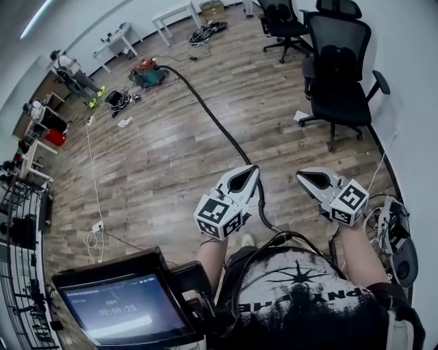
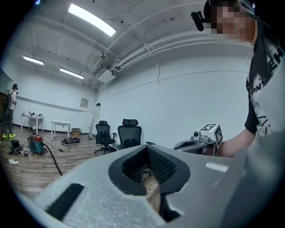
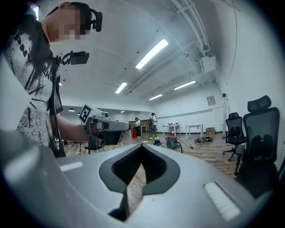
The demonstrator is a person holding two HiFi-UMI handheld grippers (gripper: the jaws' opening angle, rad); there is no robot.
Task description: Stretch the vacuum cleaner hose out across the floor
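Left gripper [image 1: 250,172], right gripper [image 1: 303,178]: jaws closed, nothing held. Only the head view shows the slim black hose [image 1: 217,123] curving across the wood-plank floor [image 1: 157,164].

My R tool [image 3: 141,149]: jaws together, nothing btwn.
My L tool [image 3: 104,128]: ahead-left, up off floor.
Vac [image 3: 171,142]: far back on floor, hose [image 3: 180,146] curving off it.
Chair [image 3: 256,133]: near, right.

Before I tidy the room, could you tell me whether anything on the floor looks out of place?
Only loose clutter. One white scrap lies beside the black office chair, a second scrap near the vacuum cleaner, and a tangle of cables sits by the far white table. The black hose runs across the floor without visible kinks.
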